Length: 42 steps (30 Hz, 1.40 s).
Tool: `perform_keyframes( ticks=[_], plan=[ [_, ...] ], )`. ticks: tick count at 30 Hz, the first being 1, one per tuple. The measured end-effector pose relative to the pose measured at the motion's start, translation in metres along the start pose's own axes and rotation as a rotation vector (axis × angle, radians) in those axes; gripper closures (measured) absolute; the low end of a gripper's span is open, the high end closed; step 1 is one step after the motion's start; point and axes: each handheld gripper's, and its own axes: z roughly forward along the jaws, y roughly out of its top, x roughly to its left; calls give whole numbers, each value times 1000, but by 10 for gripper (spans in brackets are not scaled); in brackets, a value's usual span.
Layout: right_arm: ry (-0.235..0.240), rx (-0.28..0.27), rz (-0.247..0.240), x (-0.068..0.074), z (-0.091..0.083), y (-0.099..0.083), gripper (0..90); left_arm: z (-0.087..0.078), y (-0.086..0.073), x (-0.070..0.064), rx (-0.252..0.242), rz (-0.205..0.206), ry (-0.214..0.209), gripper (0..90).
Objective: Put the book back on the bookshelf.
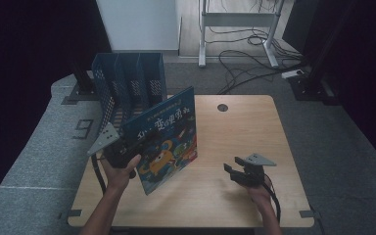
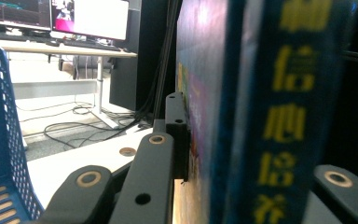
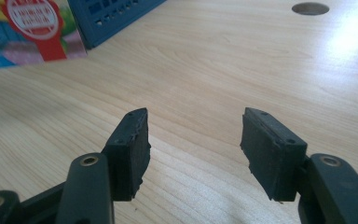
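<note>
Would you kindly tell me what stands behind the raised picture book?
A blue slotted file rack stands on the table behind the book held in the left tongs. The book covers the rack's lower front.

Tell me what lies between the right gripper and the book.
Nothing: in the high view, bare wooden table separates the open right gripper from the book, which the left gripper holds upright.

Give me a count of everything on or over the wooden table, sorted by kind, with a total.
Colourful picture books, held upright by the left gripper: 1
Blue perforated plastic file racks, at the table's far left corner: 1
Handheld black two-jaw grippers: 2, left and the open, empty right gripper
Total: 4
</note>
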Motion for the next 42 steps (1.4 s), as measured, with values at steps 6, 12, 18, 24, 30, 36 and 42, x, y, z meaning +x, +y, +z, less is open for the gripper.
perform_keyframes(
  ticks=[6,12,18,24,30,36,42],
  plan=[
    [-10,38,2,-2,8,-8,409,-5,3,3,-17,-3,14,825],
    [-32,62,8,-3,12,-11,408,-10,5,10,-31,-26,20,825],
    [-72,92,16,-5,16,-14,398,-14,12,14,-38,-14,42,825],
    [-99,139,25,-7,21,-17,391,-20,16,17,-53,-15,57,824],
    [-105,149,39,-9,21,-17,391,-24,19,21,-61,-15,72,824],
    [-117,171,58,-9,21,-18,387,-31,25,26,-66,-15,103,824],
    [-139,171,65,-10,23,-17,393,-34,32,32,-73,-47,118,824]
  ],
)
